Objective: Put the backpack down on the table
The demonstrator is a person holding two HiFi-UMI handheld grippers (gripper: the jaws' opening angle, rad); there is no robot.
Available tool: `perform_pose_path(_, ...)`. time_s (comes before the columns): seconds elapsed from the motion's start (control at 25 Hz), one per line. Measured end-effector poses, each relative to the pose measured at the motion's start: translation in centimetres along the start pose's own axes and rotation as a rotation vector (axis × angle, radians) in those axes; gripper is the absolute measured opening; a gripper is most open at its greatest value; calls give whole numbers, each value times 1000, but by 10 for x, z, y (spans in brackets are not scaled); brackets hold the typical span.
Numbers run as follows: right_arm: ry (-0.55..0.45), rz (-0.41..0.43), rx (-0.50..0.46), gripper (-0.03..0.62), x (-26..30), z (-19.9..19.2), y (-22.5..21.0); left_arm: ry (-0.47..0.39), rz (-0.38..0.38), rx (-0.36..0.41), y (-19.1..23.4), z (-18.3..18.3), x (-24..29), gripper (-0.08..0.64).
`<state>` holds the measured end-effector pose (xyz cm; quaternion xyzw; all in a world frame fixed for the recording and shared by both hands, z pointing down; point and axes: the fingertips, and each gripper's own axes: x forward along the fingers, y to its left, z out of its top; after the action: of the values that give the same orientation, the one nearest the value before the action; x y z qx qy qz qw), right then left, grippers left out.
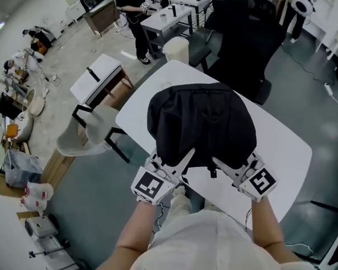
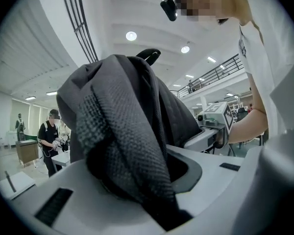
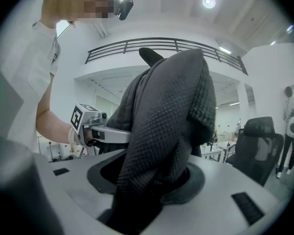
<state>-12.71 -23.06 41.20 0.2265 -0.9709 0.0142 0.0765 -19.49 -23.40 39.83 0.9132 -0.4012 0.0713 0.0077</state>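
A black backpack [image 1: 201,122] hangs over the white table [image 1: 281,145], and I cannot tell whether its bottom touches the tabletop. My left gripper [image 1: 177,163] is shut on a fold of fabric at its near left edge. My right gripper [image 1: 222,165] is shut on a fold at its near right edge. In the left gripper view the woven backpack [image 2: 127,126] rises out of my left gripper [image 2: 152,180], with the right gripper [image 2: 213,126] beyond it. In the right gripper view the backpack [image 3: 171,111] fills my right gripper [image 3: 152,180], and the left gripper [image 3: 95,129] shows at the left.
A black office chair [image 1: 242,32] stands at the table's far side. A pale chair [image 1: 81,136] and a small white desk [image 1: 98,77] are to the left. Farther off, a person [image 1: 132,10] stands by another table [image 1: 169,18]. Clutter lines the left wall.
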Motion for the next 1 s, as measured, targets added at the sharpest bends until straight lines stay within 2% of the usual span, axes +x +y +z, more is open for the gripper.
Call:
perform_pose_path(0.32, 30, -91, 2, 207, 49, -25, -30, 32, -101, 6, 55, -36, 25, 104)
perform_pose_path(1.0, 90, -225, 44, 210, 92, -85, -118, 50, -143, -31, 113, -90, 116, 104)
